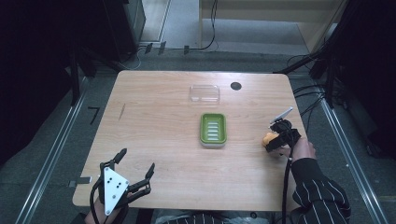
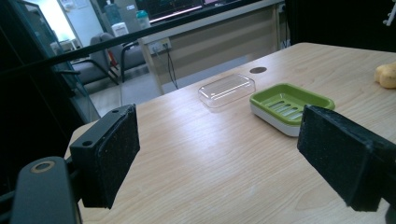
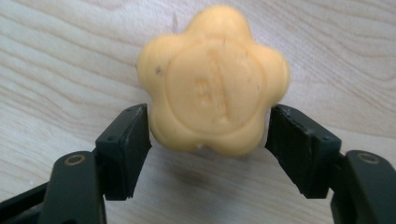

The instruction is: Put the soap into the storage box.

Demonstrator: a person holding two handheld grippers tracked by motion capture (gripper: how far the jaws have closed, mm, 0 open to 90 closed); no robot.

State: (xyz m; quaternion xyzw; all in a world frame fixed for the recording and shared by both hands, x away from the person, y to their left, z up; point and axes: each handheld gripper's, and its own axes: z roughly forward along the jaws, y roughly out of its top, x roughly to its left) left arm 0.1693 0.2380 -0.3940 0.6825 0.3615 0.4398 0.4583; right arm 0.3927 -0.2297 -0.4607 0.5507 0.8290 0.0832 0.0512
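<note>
We've got the right tool (image 3: 210,140) clamped on the flower-shaped yellow soap (image 3: 212,93), one pad on each flank of its lower lobes, at the right side of the counter (image 1: 154,140). In the high view the soap (image 1: 269,139) sits at the tool (image 1: 274,142) tip, right of the green soap dish (image 1: 213,129); whether it rests on the wood or hangs just above we can't tell. The clear lid (image 1: 204,93) lies beyond the dish. Our left tool (image 1: 135,170) waits at the near left corner, spread wide and empty. We judge the soap light, firm and waxy, so it could slip or dent if squeezed hard. The scalloped edge gives the pads hollows to seat in; a grip across the middle would hold it better than this low one.
</note>
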